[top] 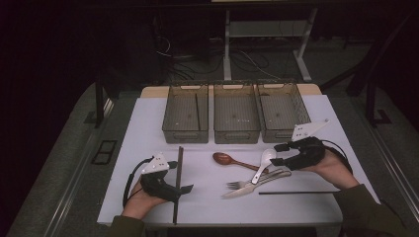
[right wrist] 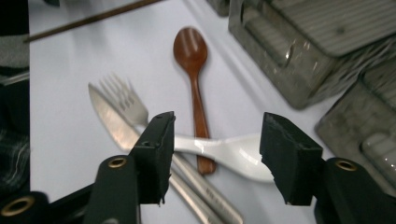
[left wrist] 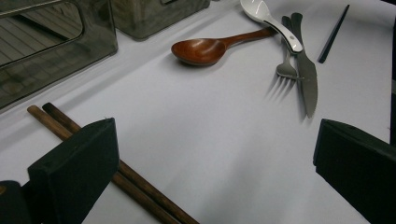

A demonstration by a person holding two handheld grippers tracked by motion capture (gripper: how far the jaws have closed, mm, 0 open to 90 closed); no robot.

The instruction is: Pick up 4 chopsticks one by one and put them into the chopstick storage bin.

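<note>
The right hand-held gripper (top: 278, 154) hangs just above the bowl of the white spoon (top: 262, 164), its jaws spread with the bowl between them but not yet pressed on it. That spoon is the piece in hand, and it is the easy one to take first: it lies on top of the pile near the middle of the desk (top: 148, 128), its handle crossing the wooden spoon (top: 232, 160), the fork (top: 247, 181) and the knife (top: 242, 190), so it can likely come away without dragging the others.

The left hand-held gripper (top: 182, 177) rests low on the desk with its jaws wide apart and nothing pinched. In the left gripper view the pair of brown chopsticks (left wrist: 116, 172) passes under 1 of its jaws, which suggests it is placed to take them next.

3 mesh bins (top: 236, 121) stand side by side at the far edge, 1 of them already holding a dark stick, so the cutlery is probably being sorted by kind. A single black chopstick (top: 296, 192) lies apart near the right forearm.
</note>
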